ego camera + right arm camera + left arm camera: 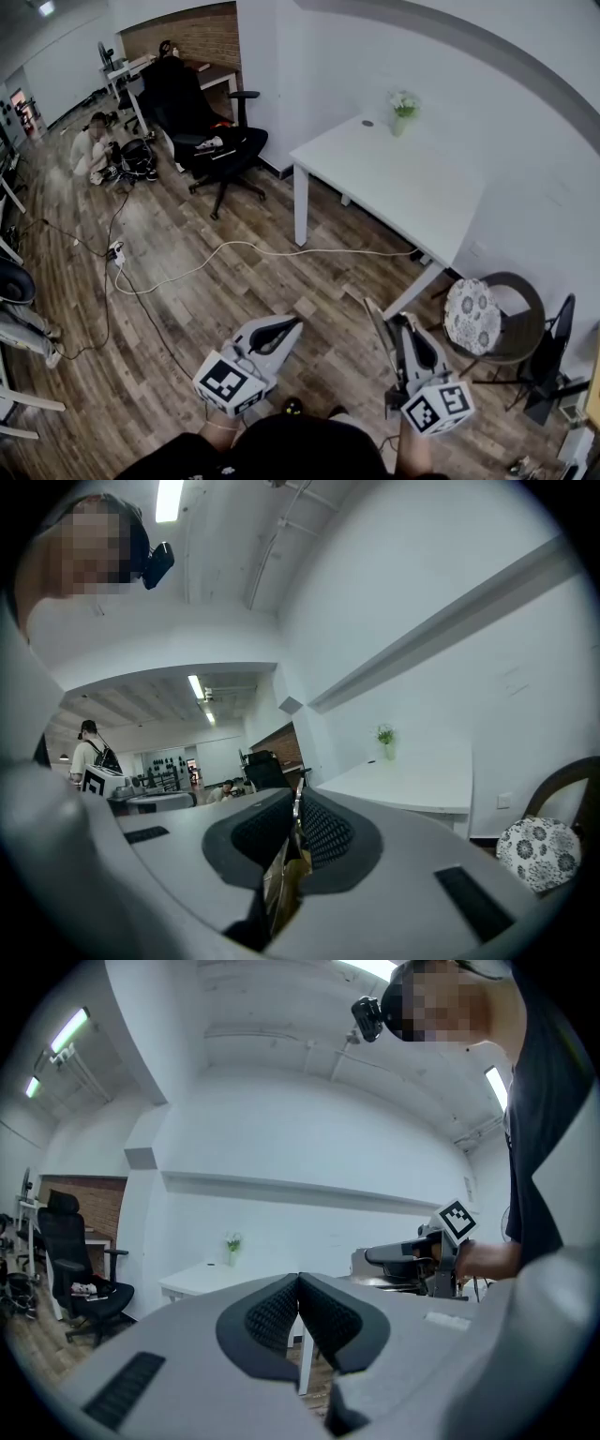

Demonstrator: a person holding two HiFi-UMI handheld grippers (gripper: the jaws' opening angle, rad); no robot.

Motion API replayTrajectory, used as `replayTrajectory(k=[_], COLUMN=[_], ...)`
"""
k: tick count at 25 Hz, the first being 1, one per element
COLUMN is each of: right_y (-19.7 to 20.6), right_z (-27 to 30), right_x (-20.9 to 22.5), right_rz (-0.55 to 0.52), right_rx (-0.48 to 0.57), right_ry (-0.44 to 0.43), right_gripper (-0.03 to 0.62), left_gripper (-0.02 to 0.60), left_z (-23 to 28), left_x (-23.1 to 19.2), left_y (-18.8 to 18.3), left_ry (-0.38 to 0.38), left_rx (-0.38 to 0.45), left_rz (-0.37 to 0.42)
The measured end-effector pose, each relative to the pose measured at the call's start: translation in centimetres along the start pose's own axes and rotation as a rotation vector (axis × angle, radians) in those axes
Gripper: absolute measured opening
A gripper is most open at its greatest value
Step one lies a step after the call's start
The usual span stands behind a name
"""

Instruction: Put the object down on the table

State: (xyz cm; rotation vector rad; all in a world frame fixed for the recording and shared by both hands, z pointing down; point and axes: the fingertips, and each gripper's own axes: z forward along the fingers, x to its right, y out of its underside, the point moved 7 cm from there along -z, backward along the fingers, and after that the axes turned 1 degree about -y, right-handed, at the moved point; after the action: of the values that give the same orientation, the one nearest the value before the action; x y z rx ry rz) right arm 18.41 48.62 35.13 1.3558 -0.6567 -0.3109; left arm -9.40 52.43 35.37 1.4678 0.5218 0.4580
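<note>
R gripper (297, 799) is clamped on a thin flat object (284, 885), held level, prob. for setting on the white table (403, 187) (well apart). L gripper (299, 1281) is closed on nothing, so likely idle.

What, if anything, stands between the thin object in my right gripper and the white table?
Nothing visible does. The right gripper is shut on the thin object, with open floor ahead to the white table; only a white cable lies on that floor. The cushioned chair stands off to the right.
</note>
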Motion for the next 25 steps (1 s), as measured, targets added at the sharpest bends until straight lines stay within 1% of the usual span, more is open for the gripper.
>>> replayTrajectory(k=[5,10,14,19,25], right_y=[0.8,0.6,0.1,-0.4,-1.1], right_z=[1.1,1.8,3.4,6.1,10.2], right_x=[-2.3,-2.4,-1.2,0.8,3.9], right_rz=[0.0,-0.013,-0.004,0.004,0.002], right_rx=[-0.001,-0.003,0.001,0.003,-0.011], right_ry=[-0.017,-0.008,-0.004,-0.016,-0.042], right_gripper=[0.029,0.029,0.029,0.028,0.028], left_gripper=[-0.002,-0.002,-0.002,-0.002,-0.002], left_z=[-1.3,-1.1,0.0,1.5,5.4], left_x=[-1.7,-2.6,-3.7,-5.4,-7.6], left_y=[0.2,0.5,0.4,0.4,0.4], left_ry=[-0.006,-0.002,-0.004,-0.041,-0.056], left_rx=[0.006,0.007,0.006,-0.009,-0.023], left_rz=[-0.02,-0.03,-0.03,-0.026,-0.017])
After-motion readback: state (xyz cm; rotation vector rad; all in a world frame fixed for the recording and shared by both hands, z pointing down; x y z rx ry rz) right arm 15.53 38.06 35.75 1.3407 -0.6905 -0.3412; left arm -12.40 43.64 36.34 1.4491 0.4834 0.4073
